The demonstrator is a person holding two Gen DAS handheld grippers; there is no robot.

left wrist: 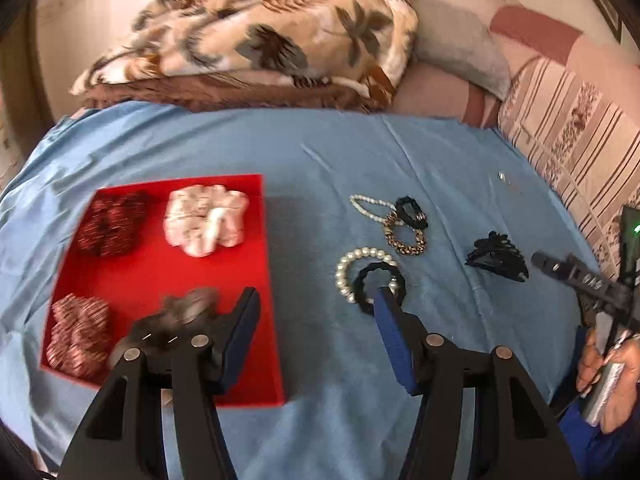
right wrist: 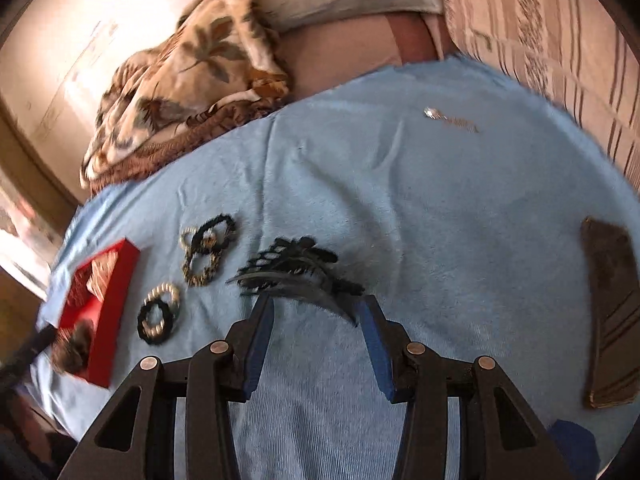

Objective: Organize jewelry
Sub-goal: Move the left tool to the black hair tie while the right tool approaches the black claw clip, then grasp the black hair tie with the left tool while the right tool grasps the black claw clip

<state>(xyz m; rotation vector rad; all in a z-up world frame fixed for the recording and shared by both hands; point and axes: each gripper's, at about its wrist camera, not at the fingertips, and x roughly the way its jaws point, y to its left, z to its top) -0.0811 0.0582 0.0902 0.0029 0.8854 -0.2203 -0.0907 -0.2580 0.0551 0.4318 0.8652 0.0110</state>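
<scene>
A red tray (left wrist: 256, 264) on the blue cloth holds a white scrunchie (left wrist: 206, 220), a dark red one (left wrist: 112, 224), a pink striped one (left wrist: 78, 330) and a blurred grey-brown one (left wrist: 188, 308). My left gripper (left wrist: 316, 298) is open and empty, above the tray's right edge. To its right lie a pearl bracelet (left wrist: 346, 276) under a black hair tie (left wrist: 366, 284), a gold chain bracelet (left wrist: 404, 238), a thin pearl strand (left wrist: 368, 206) and a black clip (left wrist: 412, 212). My right gripper (right wrist: 316, 304) is open, its fingertips just short of a black claw clip (right wrist: 296, 266).
A floral blanket (left wrist: 260, 40) and a grey pillow (left wrist: 456, 48) lie beyond the blue cloth (left wrist: 400, 152). A small silver piece (right wrist: 432, 113) rests far on the cloth. A dark brown flat case (right wrist: 612, 312) lies at the right. A striped cushion (left wrist: 560, 120) borders the right side.
</scene>
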